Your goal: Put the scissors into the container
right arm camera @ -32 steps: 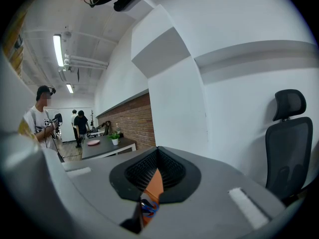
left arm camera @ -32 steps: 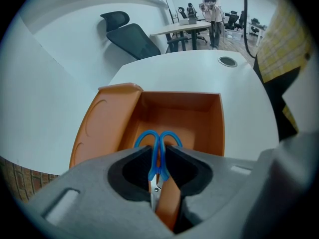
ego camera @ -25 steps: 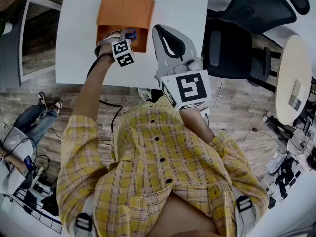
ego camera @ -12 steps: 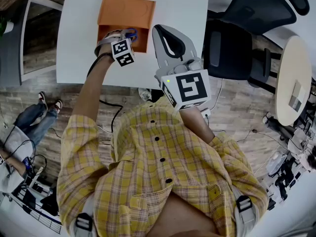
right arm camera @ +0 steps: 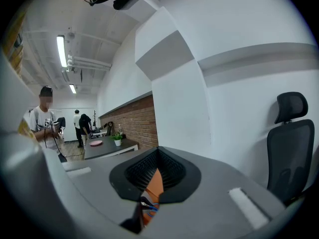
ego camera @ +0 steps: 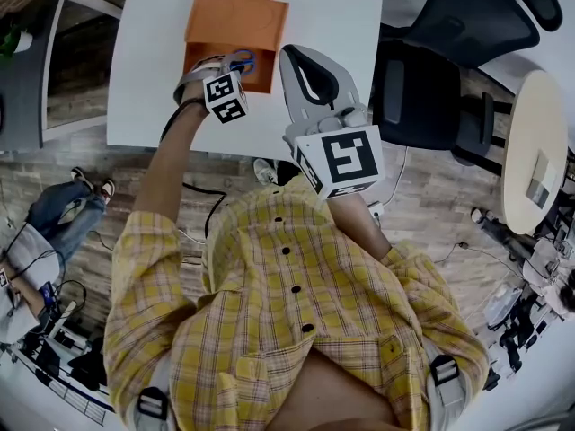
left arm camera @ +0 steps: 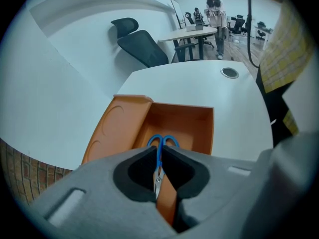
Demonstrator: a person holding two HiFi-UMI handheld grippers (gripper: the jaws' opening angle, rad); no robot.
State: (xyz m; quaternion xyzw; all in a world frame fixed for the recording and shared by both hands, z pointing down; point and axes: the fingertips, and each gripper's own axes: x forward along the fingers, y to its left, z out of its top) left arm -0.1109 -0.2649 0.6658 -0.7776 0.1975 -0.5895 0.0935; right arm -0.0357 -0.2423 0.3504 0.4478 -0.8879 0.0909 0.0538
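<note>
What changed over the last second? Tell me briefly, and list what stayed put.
Nothing in the scene visibly moved; only the head view's framing drifted slightly. The left hand-held gripper stays shut on the scissors, with their blue handles over the open orange container on the white table. The right hand-held gripper stays raised beside it, jaws together and empty. Nothing was released.

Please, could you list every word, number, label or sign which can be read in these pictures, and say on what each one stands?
No readable text in any view.
Left marker cube and right marker cube: black-and-white square patterns only, no letters.
Orange container and scissors: no print visible.
Items on the round table: too small to read.
</note>
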